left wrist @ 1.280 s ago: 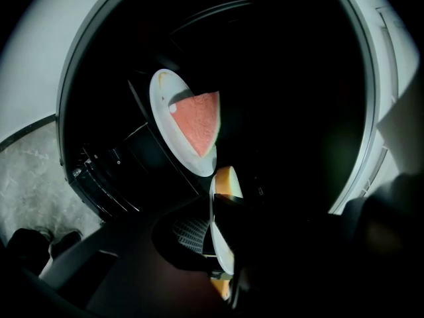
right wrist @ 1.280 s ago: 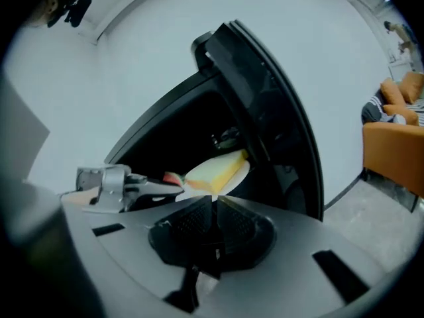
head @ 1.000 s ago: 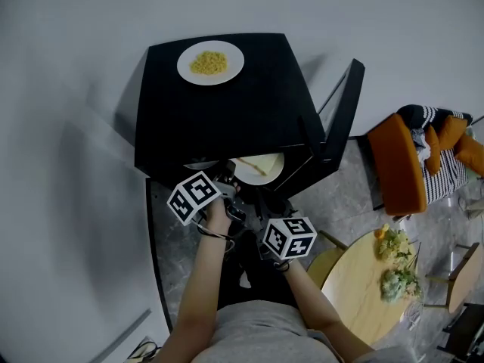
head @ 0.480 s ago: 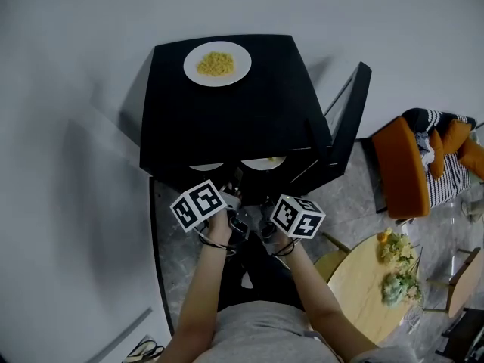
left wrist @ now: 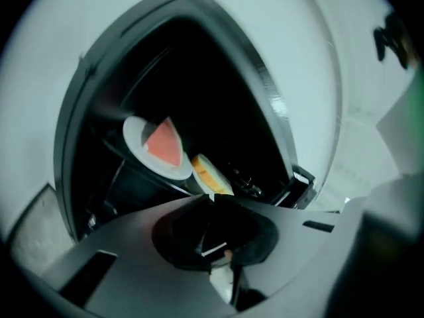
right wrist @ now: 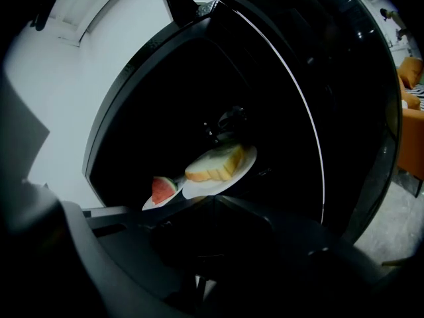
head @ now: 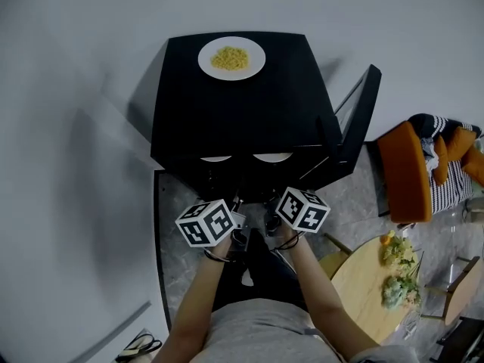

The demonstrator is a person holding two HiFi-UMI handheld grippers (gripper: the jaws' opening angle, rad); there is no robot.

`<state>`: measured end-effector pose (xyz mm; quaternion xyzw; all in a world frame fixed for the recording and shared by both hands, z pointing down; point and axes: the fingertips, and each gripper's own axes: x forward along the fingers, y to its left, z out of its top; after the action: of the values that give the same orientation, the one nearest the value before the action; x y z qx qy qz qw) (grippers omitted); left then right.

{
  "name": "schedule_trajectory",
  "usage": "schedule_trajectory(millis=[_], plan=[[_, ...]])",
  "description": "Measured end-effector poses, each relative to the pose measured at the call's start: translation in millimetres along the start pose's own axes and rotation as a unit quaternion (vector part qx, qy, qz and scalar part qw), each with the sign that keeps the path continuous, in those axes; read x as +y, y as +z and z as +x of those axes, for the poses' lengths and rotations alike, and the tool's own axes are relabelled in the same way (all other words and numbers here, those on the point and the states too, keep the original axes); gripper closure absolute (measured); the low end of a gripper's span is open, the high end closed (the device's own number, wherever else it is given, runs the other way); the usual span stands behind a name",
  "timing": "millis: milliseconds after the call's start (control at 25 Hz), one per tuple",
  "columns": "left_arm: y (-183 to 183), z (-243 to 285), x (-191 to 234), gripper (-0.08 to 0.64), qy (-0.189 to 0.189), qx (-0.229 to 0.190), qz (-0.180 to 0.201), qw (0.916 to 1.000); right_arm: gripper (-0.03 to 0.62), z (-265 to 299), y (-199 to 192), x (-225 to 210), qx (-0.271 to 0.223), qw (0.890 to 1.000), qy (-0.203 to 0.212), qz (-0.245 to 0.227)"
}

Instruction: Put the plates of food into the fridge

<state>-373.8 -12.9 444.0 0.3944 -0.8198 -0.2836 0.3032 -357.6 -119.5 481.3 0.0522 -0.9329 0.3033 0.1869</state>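
Note:
The black fridge (head: 242,112) stands with its door (head: 357,119) swung open to the right. Two white plates rest side by side on a shelf inside: one with a watermelon slice (left wrist: 159,148) on the left, one with bread (right wrist: 222,164) on the right. Their rims, watermelon plate (head: 217,158) and bread plate (head: 273,157), show just under the fridge top. A third plate of yellow food (head: 231,57) sits on top of the fridge. My left gripper (left wrist: 211,197) and right gripper (right wrist: 209,197) hover just outside the opening, both shut and holding nothing.
An orange chair (head: 404,172) with striped cushions stands to the right of the door. A round wooden table (head: 378,293) with food on it is at the lower right. A pale wall runs behind and left of the fridge.
Both grippers have drawn back out of the fridge toward me. The bread plate, which stuck out of the opening before, now sits deeper on the shelf, let go.

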Motion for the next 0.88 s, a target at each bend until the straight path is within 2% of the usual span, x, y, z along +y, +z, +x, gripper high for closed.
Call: schedule_trajectory(millis=[80, 160, 320, 440, 520, 600, 760, 880], plan=[[6, -8, -4, 0.532, 0.014, -0.015, 0.057, 0.9982, 0.575, -6, -2, 3, -0.006, 1.000, 0.001, -0.006], [14, -16, -12, 0.532, 0.031, -0.030, 0.120, 0.9918, 0.575, -16, -2, 12, -0.019, 1.000, 0.009, -0.014], [27, -32, -41, 0.532, 0.039, -0.067, 0.231, 0.9698, 0.575, -45, -1, 35, -0.057, 0.996, 0.028, -0.054], [31, -42, -60, 0.532, 0.033, -0.093, 0.285, 0.9534, 0.575, -66, 5, 50, -0.092, 0.992, 0.031, -0.084], [32, -48, -69, 0.532, 0.031, -0.105, 0.307, 0.9454, 0.575, -76, 9, 60, -0.110, 0.989, 0.036, -0.093], [32, -52, -75, 0.532, 0.028, -0.108, 0.319, 0.9413, 0.575, -84, 14, 70, -0.124, 0.987, 0.042, -0.094], [34, -57, -83, 0.532, 0.021, -0.112, 0.312, 0.9432, 0.575, -99, 25, 83, -0.147, 0.984, 0.050, -0.092], [39, -63, -89, 0.532, 0.021, -0.123, 0.317, 0.9402, 0.575, -109, 31, 90, -0.162, 0.981, 0.054, -0.094]])
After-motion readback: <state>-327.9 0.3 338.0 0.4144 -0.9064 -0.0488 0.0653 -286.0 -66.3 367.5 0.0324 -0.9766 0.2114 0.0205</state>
